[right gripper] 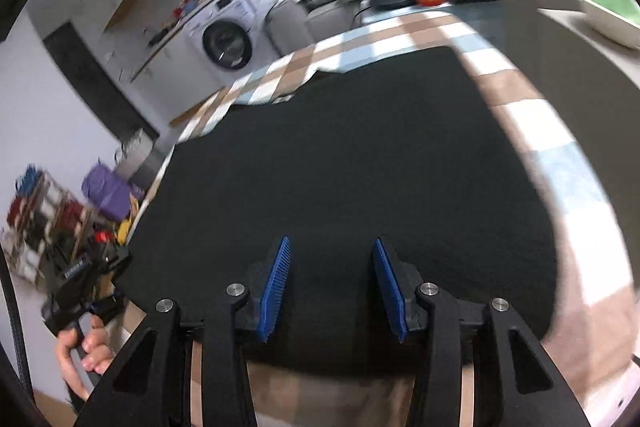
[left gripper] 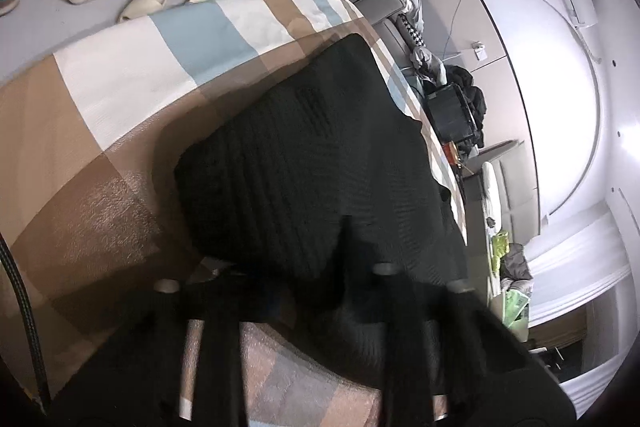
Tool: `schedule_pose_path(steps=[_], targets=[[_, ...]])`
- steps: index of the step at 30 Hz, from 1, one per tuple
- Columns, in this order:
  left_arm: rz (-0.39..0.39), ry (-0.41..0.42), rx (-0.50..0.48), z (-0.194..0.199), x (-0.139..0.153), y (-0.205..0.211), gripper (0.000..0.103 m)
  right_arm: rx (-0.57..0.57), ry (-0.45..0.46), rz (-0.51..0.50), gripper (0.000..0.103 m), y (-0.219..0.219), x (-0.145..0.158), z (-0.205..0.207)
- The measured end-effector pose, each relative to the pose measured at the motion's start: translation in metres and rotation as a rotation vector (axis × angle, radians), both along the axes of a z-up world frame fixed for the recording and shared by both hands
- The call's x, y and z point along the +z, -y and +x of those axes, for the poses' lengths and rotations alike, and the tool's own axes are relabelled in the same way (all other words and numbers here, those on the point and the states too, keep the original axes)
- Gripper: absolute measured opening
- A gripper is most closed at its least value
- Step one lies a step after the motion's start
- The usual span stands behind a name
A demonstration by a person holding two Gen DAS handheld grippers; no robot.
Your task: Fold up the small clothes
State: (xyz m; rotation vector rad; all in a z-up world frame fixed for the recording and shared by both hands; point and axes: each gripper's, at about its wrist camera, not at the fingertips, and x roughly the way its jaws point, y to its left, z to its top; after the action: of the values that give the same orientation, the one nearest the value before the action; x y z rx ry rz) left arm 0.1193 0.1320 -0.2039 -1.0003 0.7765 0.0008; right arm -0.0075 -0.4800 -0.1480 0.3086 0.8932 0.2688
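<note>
Mid-fold on the black garment (right gripper: 352, 163)

Left gripper (left gripper: 320, 267) pinches the near edge to lift; right gripper (right gripper: 330, 283) jaws open, empty above it.

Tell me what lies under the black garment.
The black garment lies on a checked cloth of brown, white and pale blue squares, which shows all around it. Whatever the garment itself covers is hidden, as is the surface beneath the cloth.
</note>
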Motion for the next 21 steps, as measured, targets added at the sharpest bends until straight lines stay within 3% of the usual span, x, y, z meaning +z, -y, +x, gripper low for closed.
schedule_pose_path(steps=[5, 11, 16, 21], targets=[[0.013, 0.044, 0.005, 0.001, 0.007, 0.001, 0.013, 0.029, -0.049, -0.04, 0.044, -0.012, -0.021, 0.014], [0.039, 0.113, -0.007, 0.004, 0.029, 0.008, 0.012, 0.061, -0.011, -0.087, 0.045, -0.015, -0.024, 0.011], [0.125, 0.216, -0.065, 0.02, 0.073, 0.028, 0.012, 0.058, -0.01, -0.06, 0.045, -0.01, -0.024, 0.012], [0.257, 0.363, -0.229, 0.051, 0.136, 0.088, 0.012, 0.053, -0.019, 0.005, 0.045, -0.002, -0.023, 0.011]])
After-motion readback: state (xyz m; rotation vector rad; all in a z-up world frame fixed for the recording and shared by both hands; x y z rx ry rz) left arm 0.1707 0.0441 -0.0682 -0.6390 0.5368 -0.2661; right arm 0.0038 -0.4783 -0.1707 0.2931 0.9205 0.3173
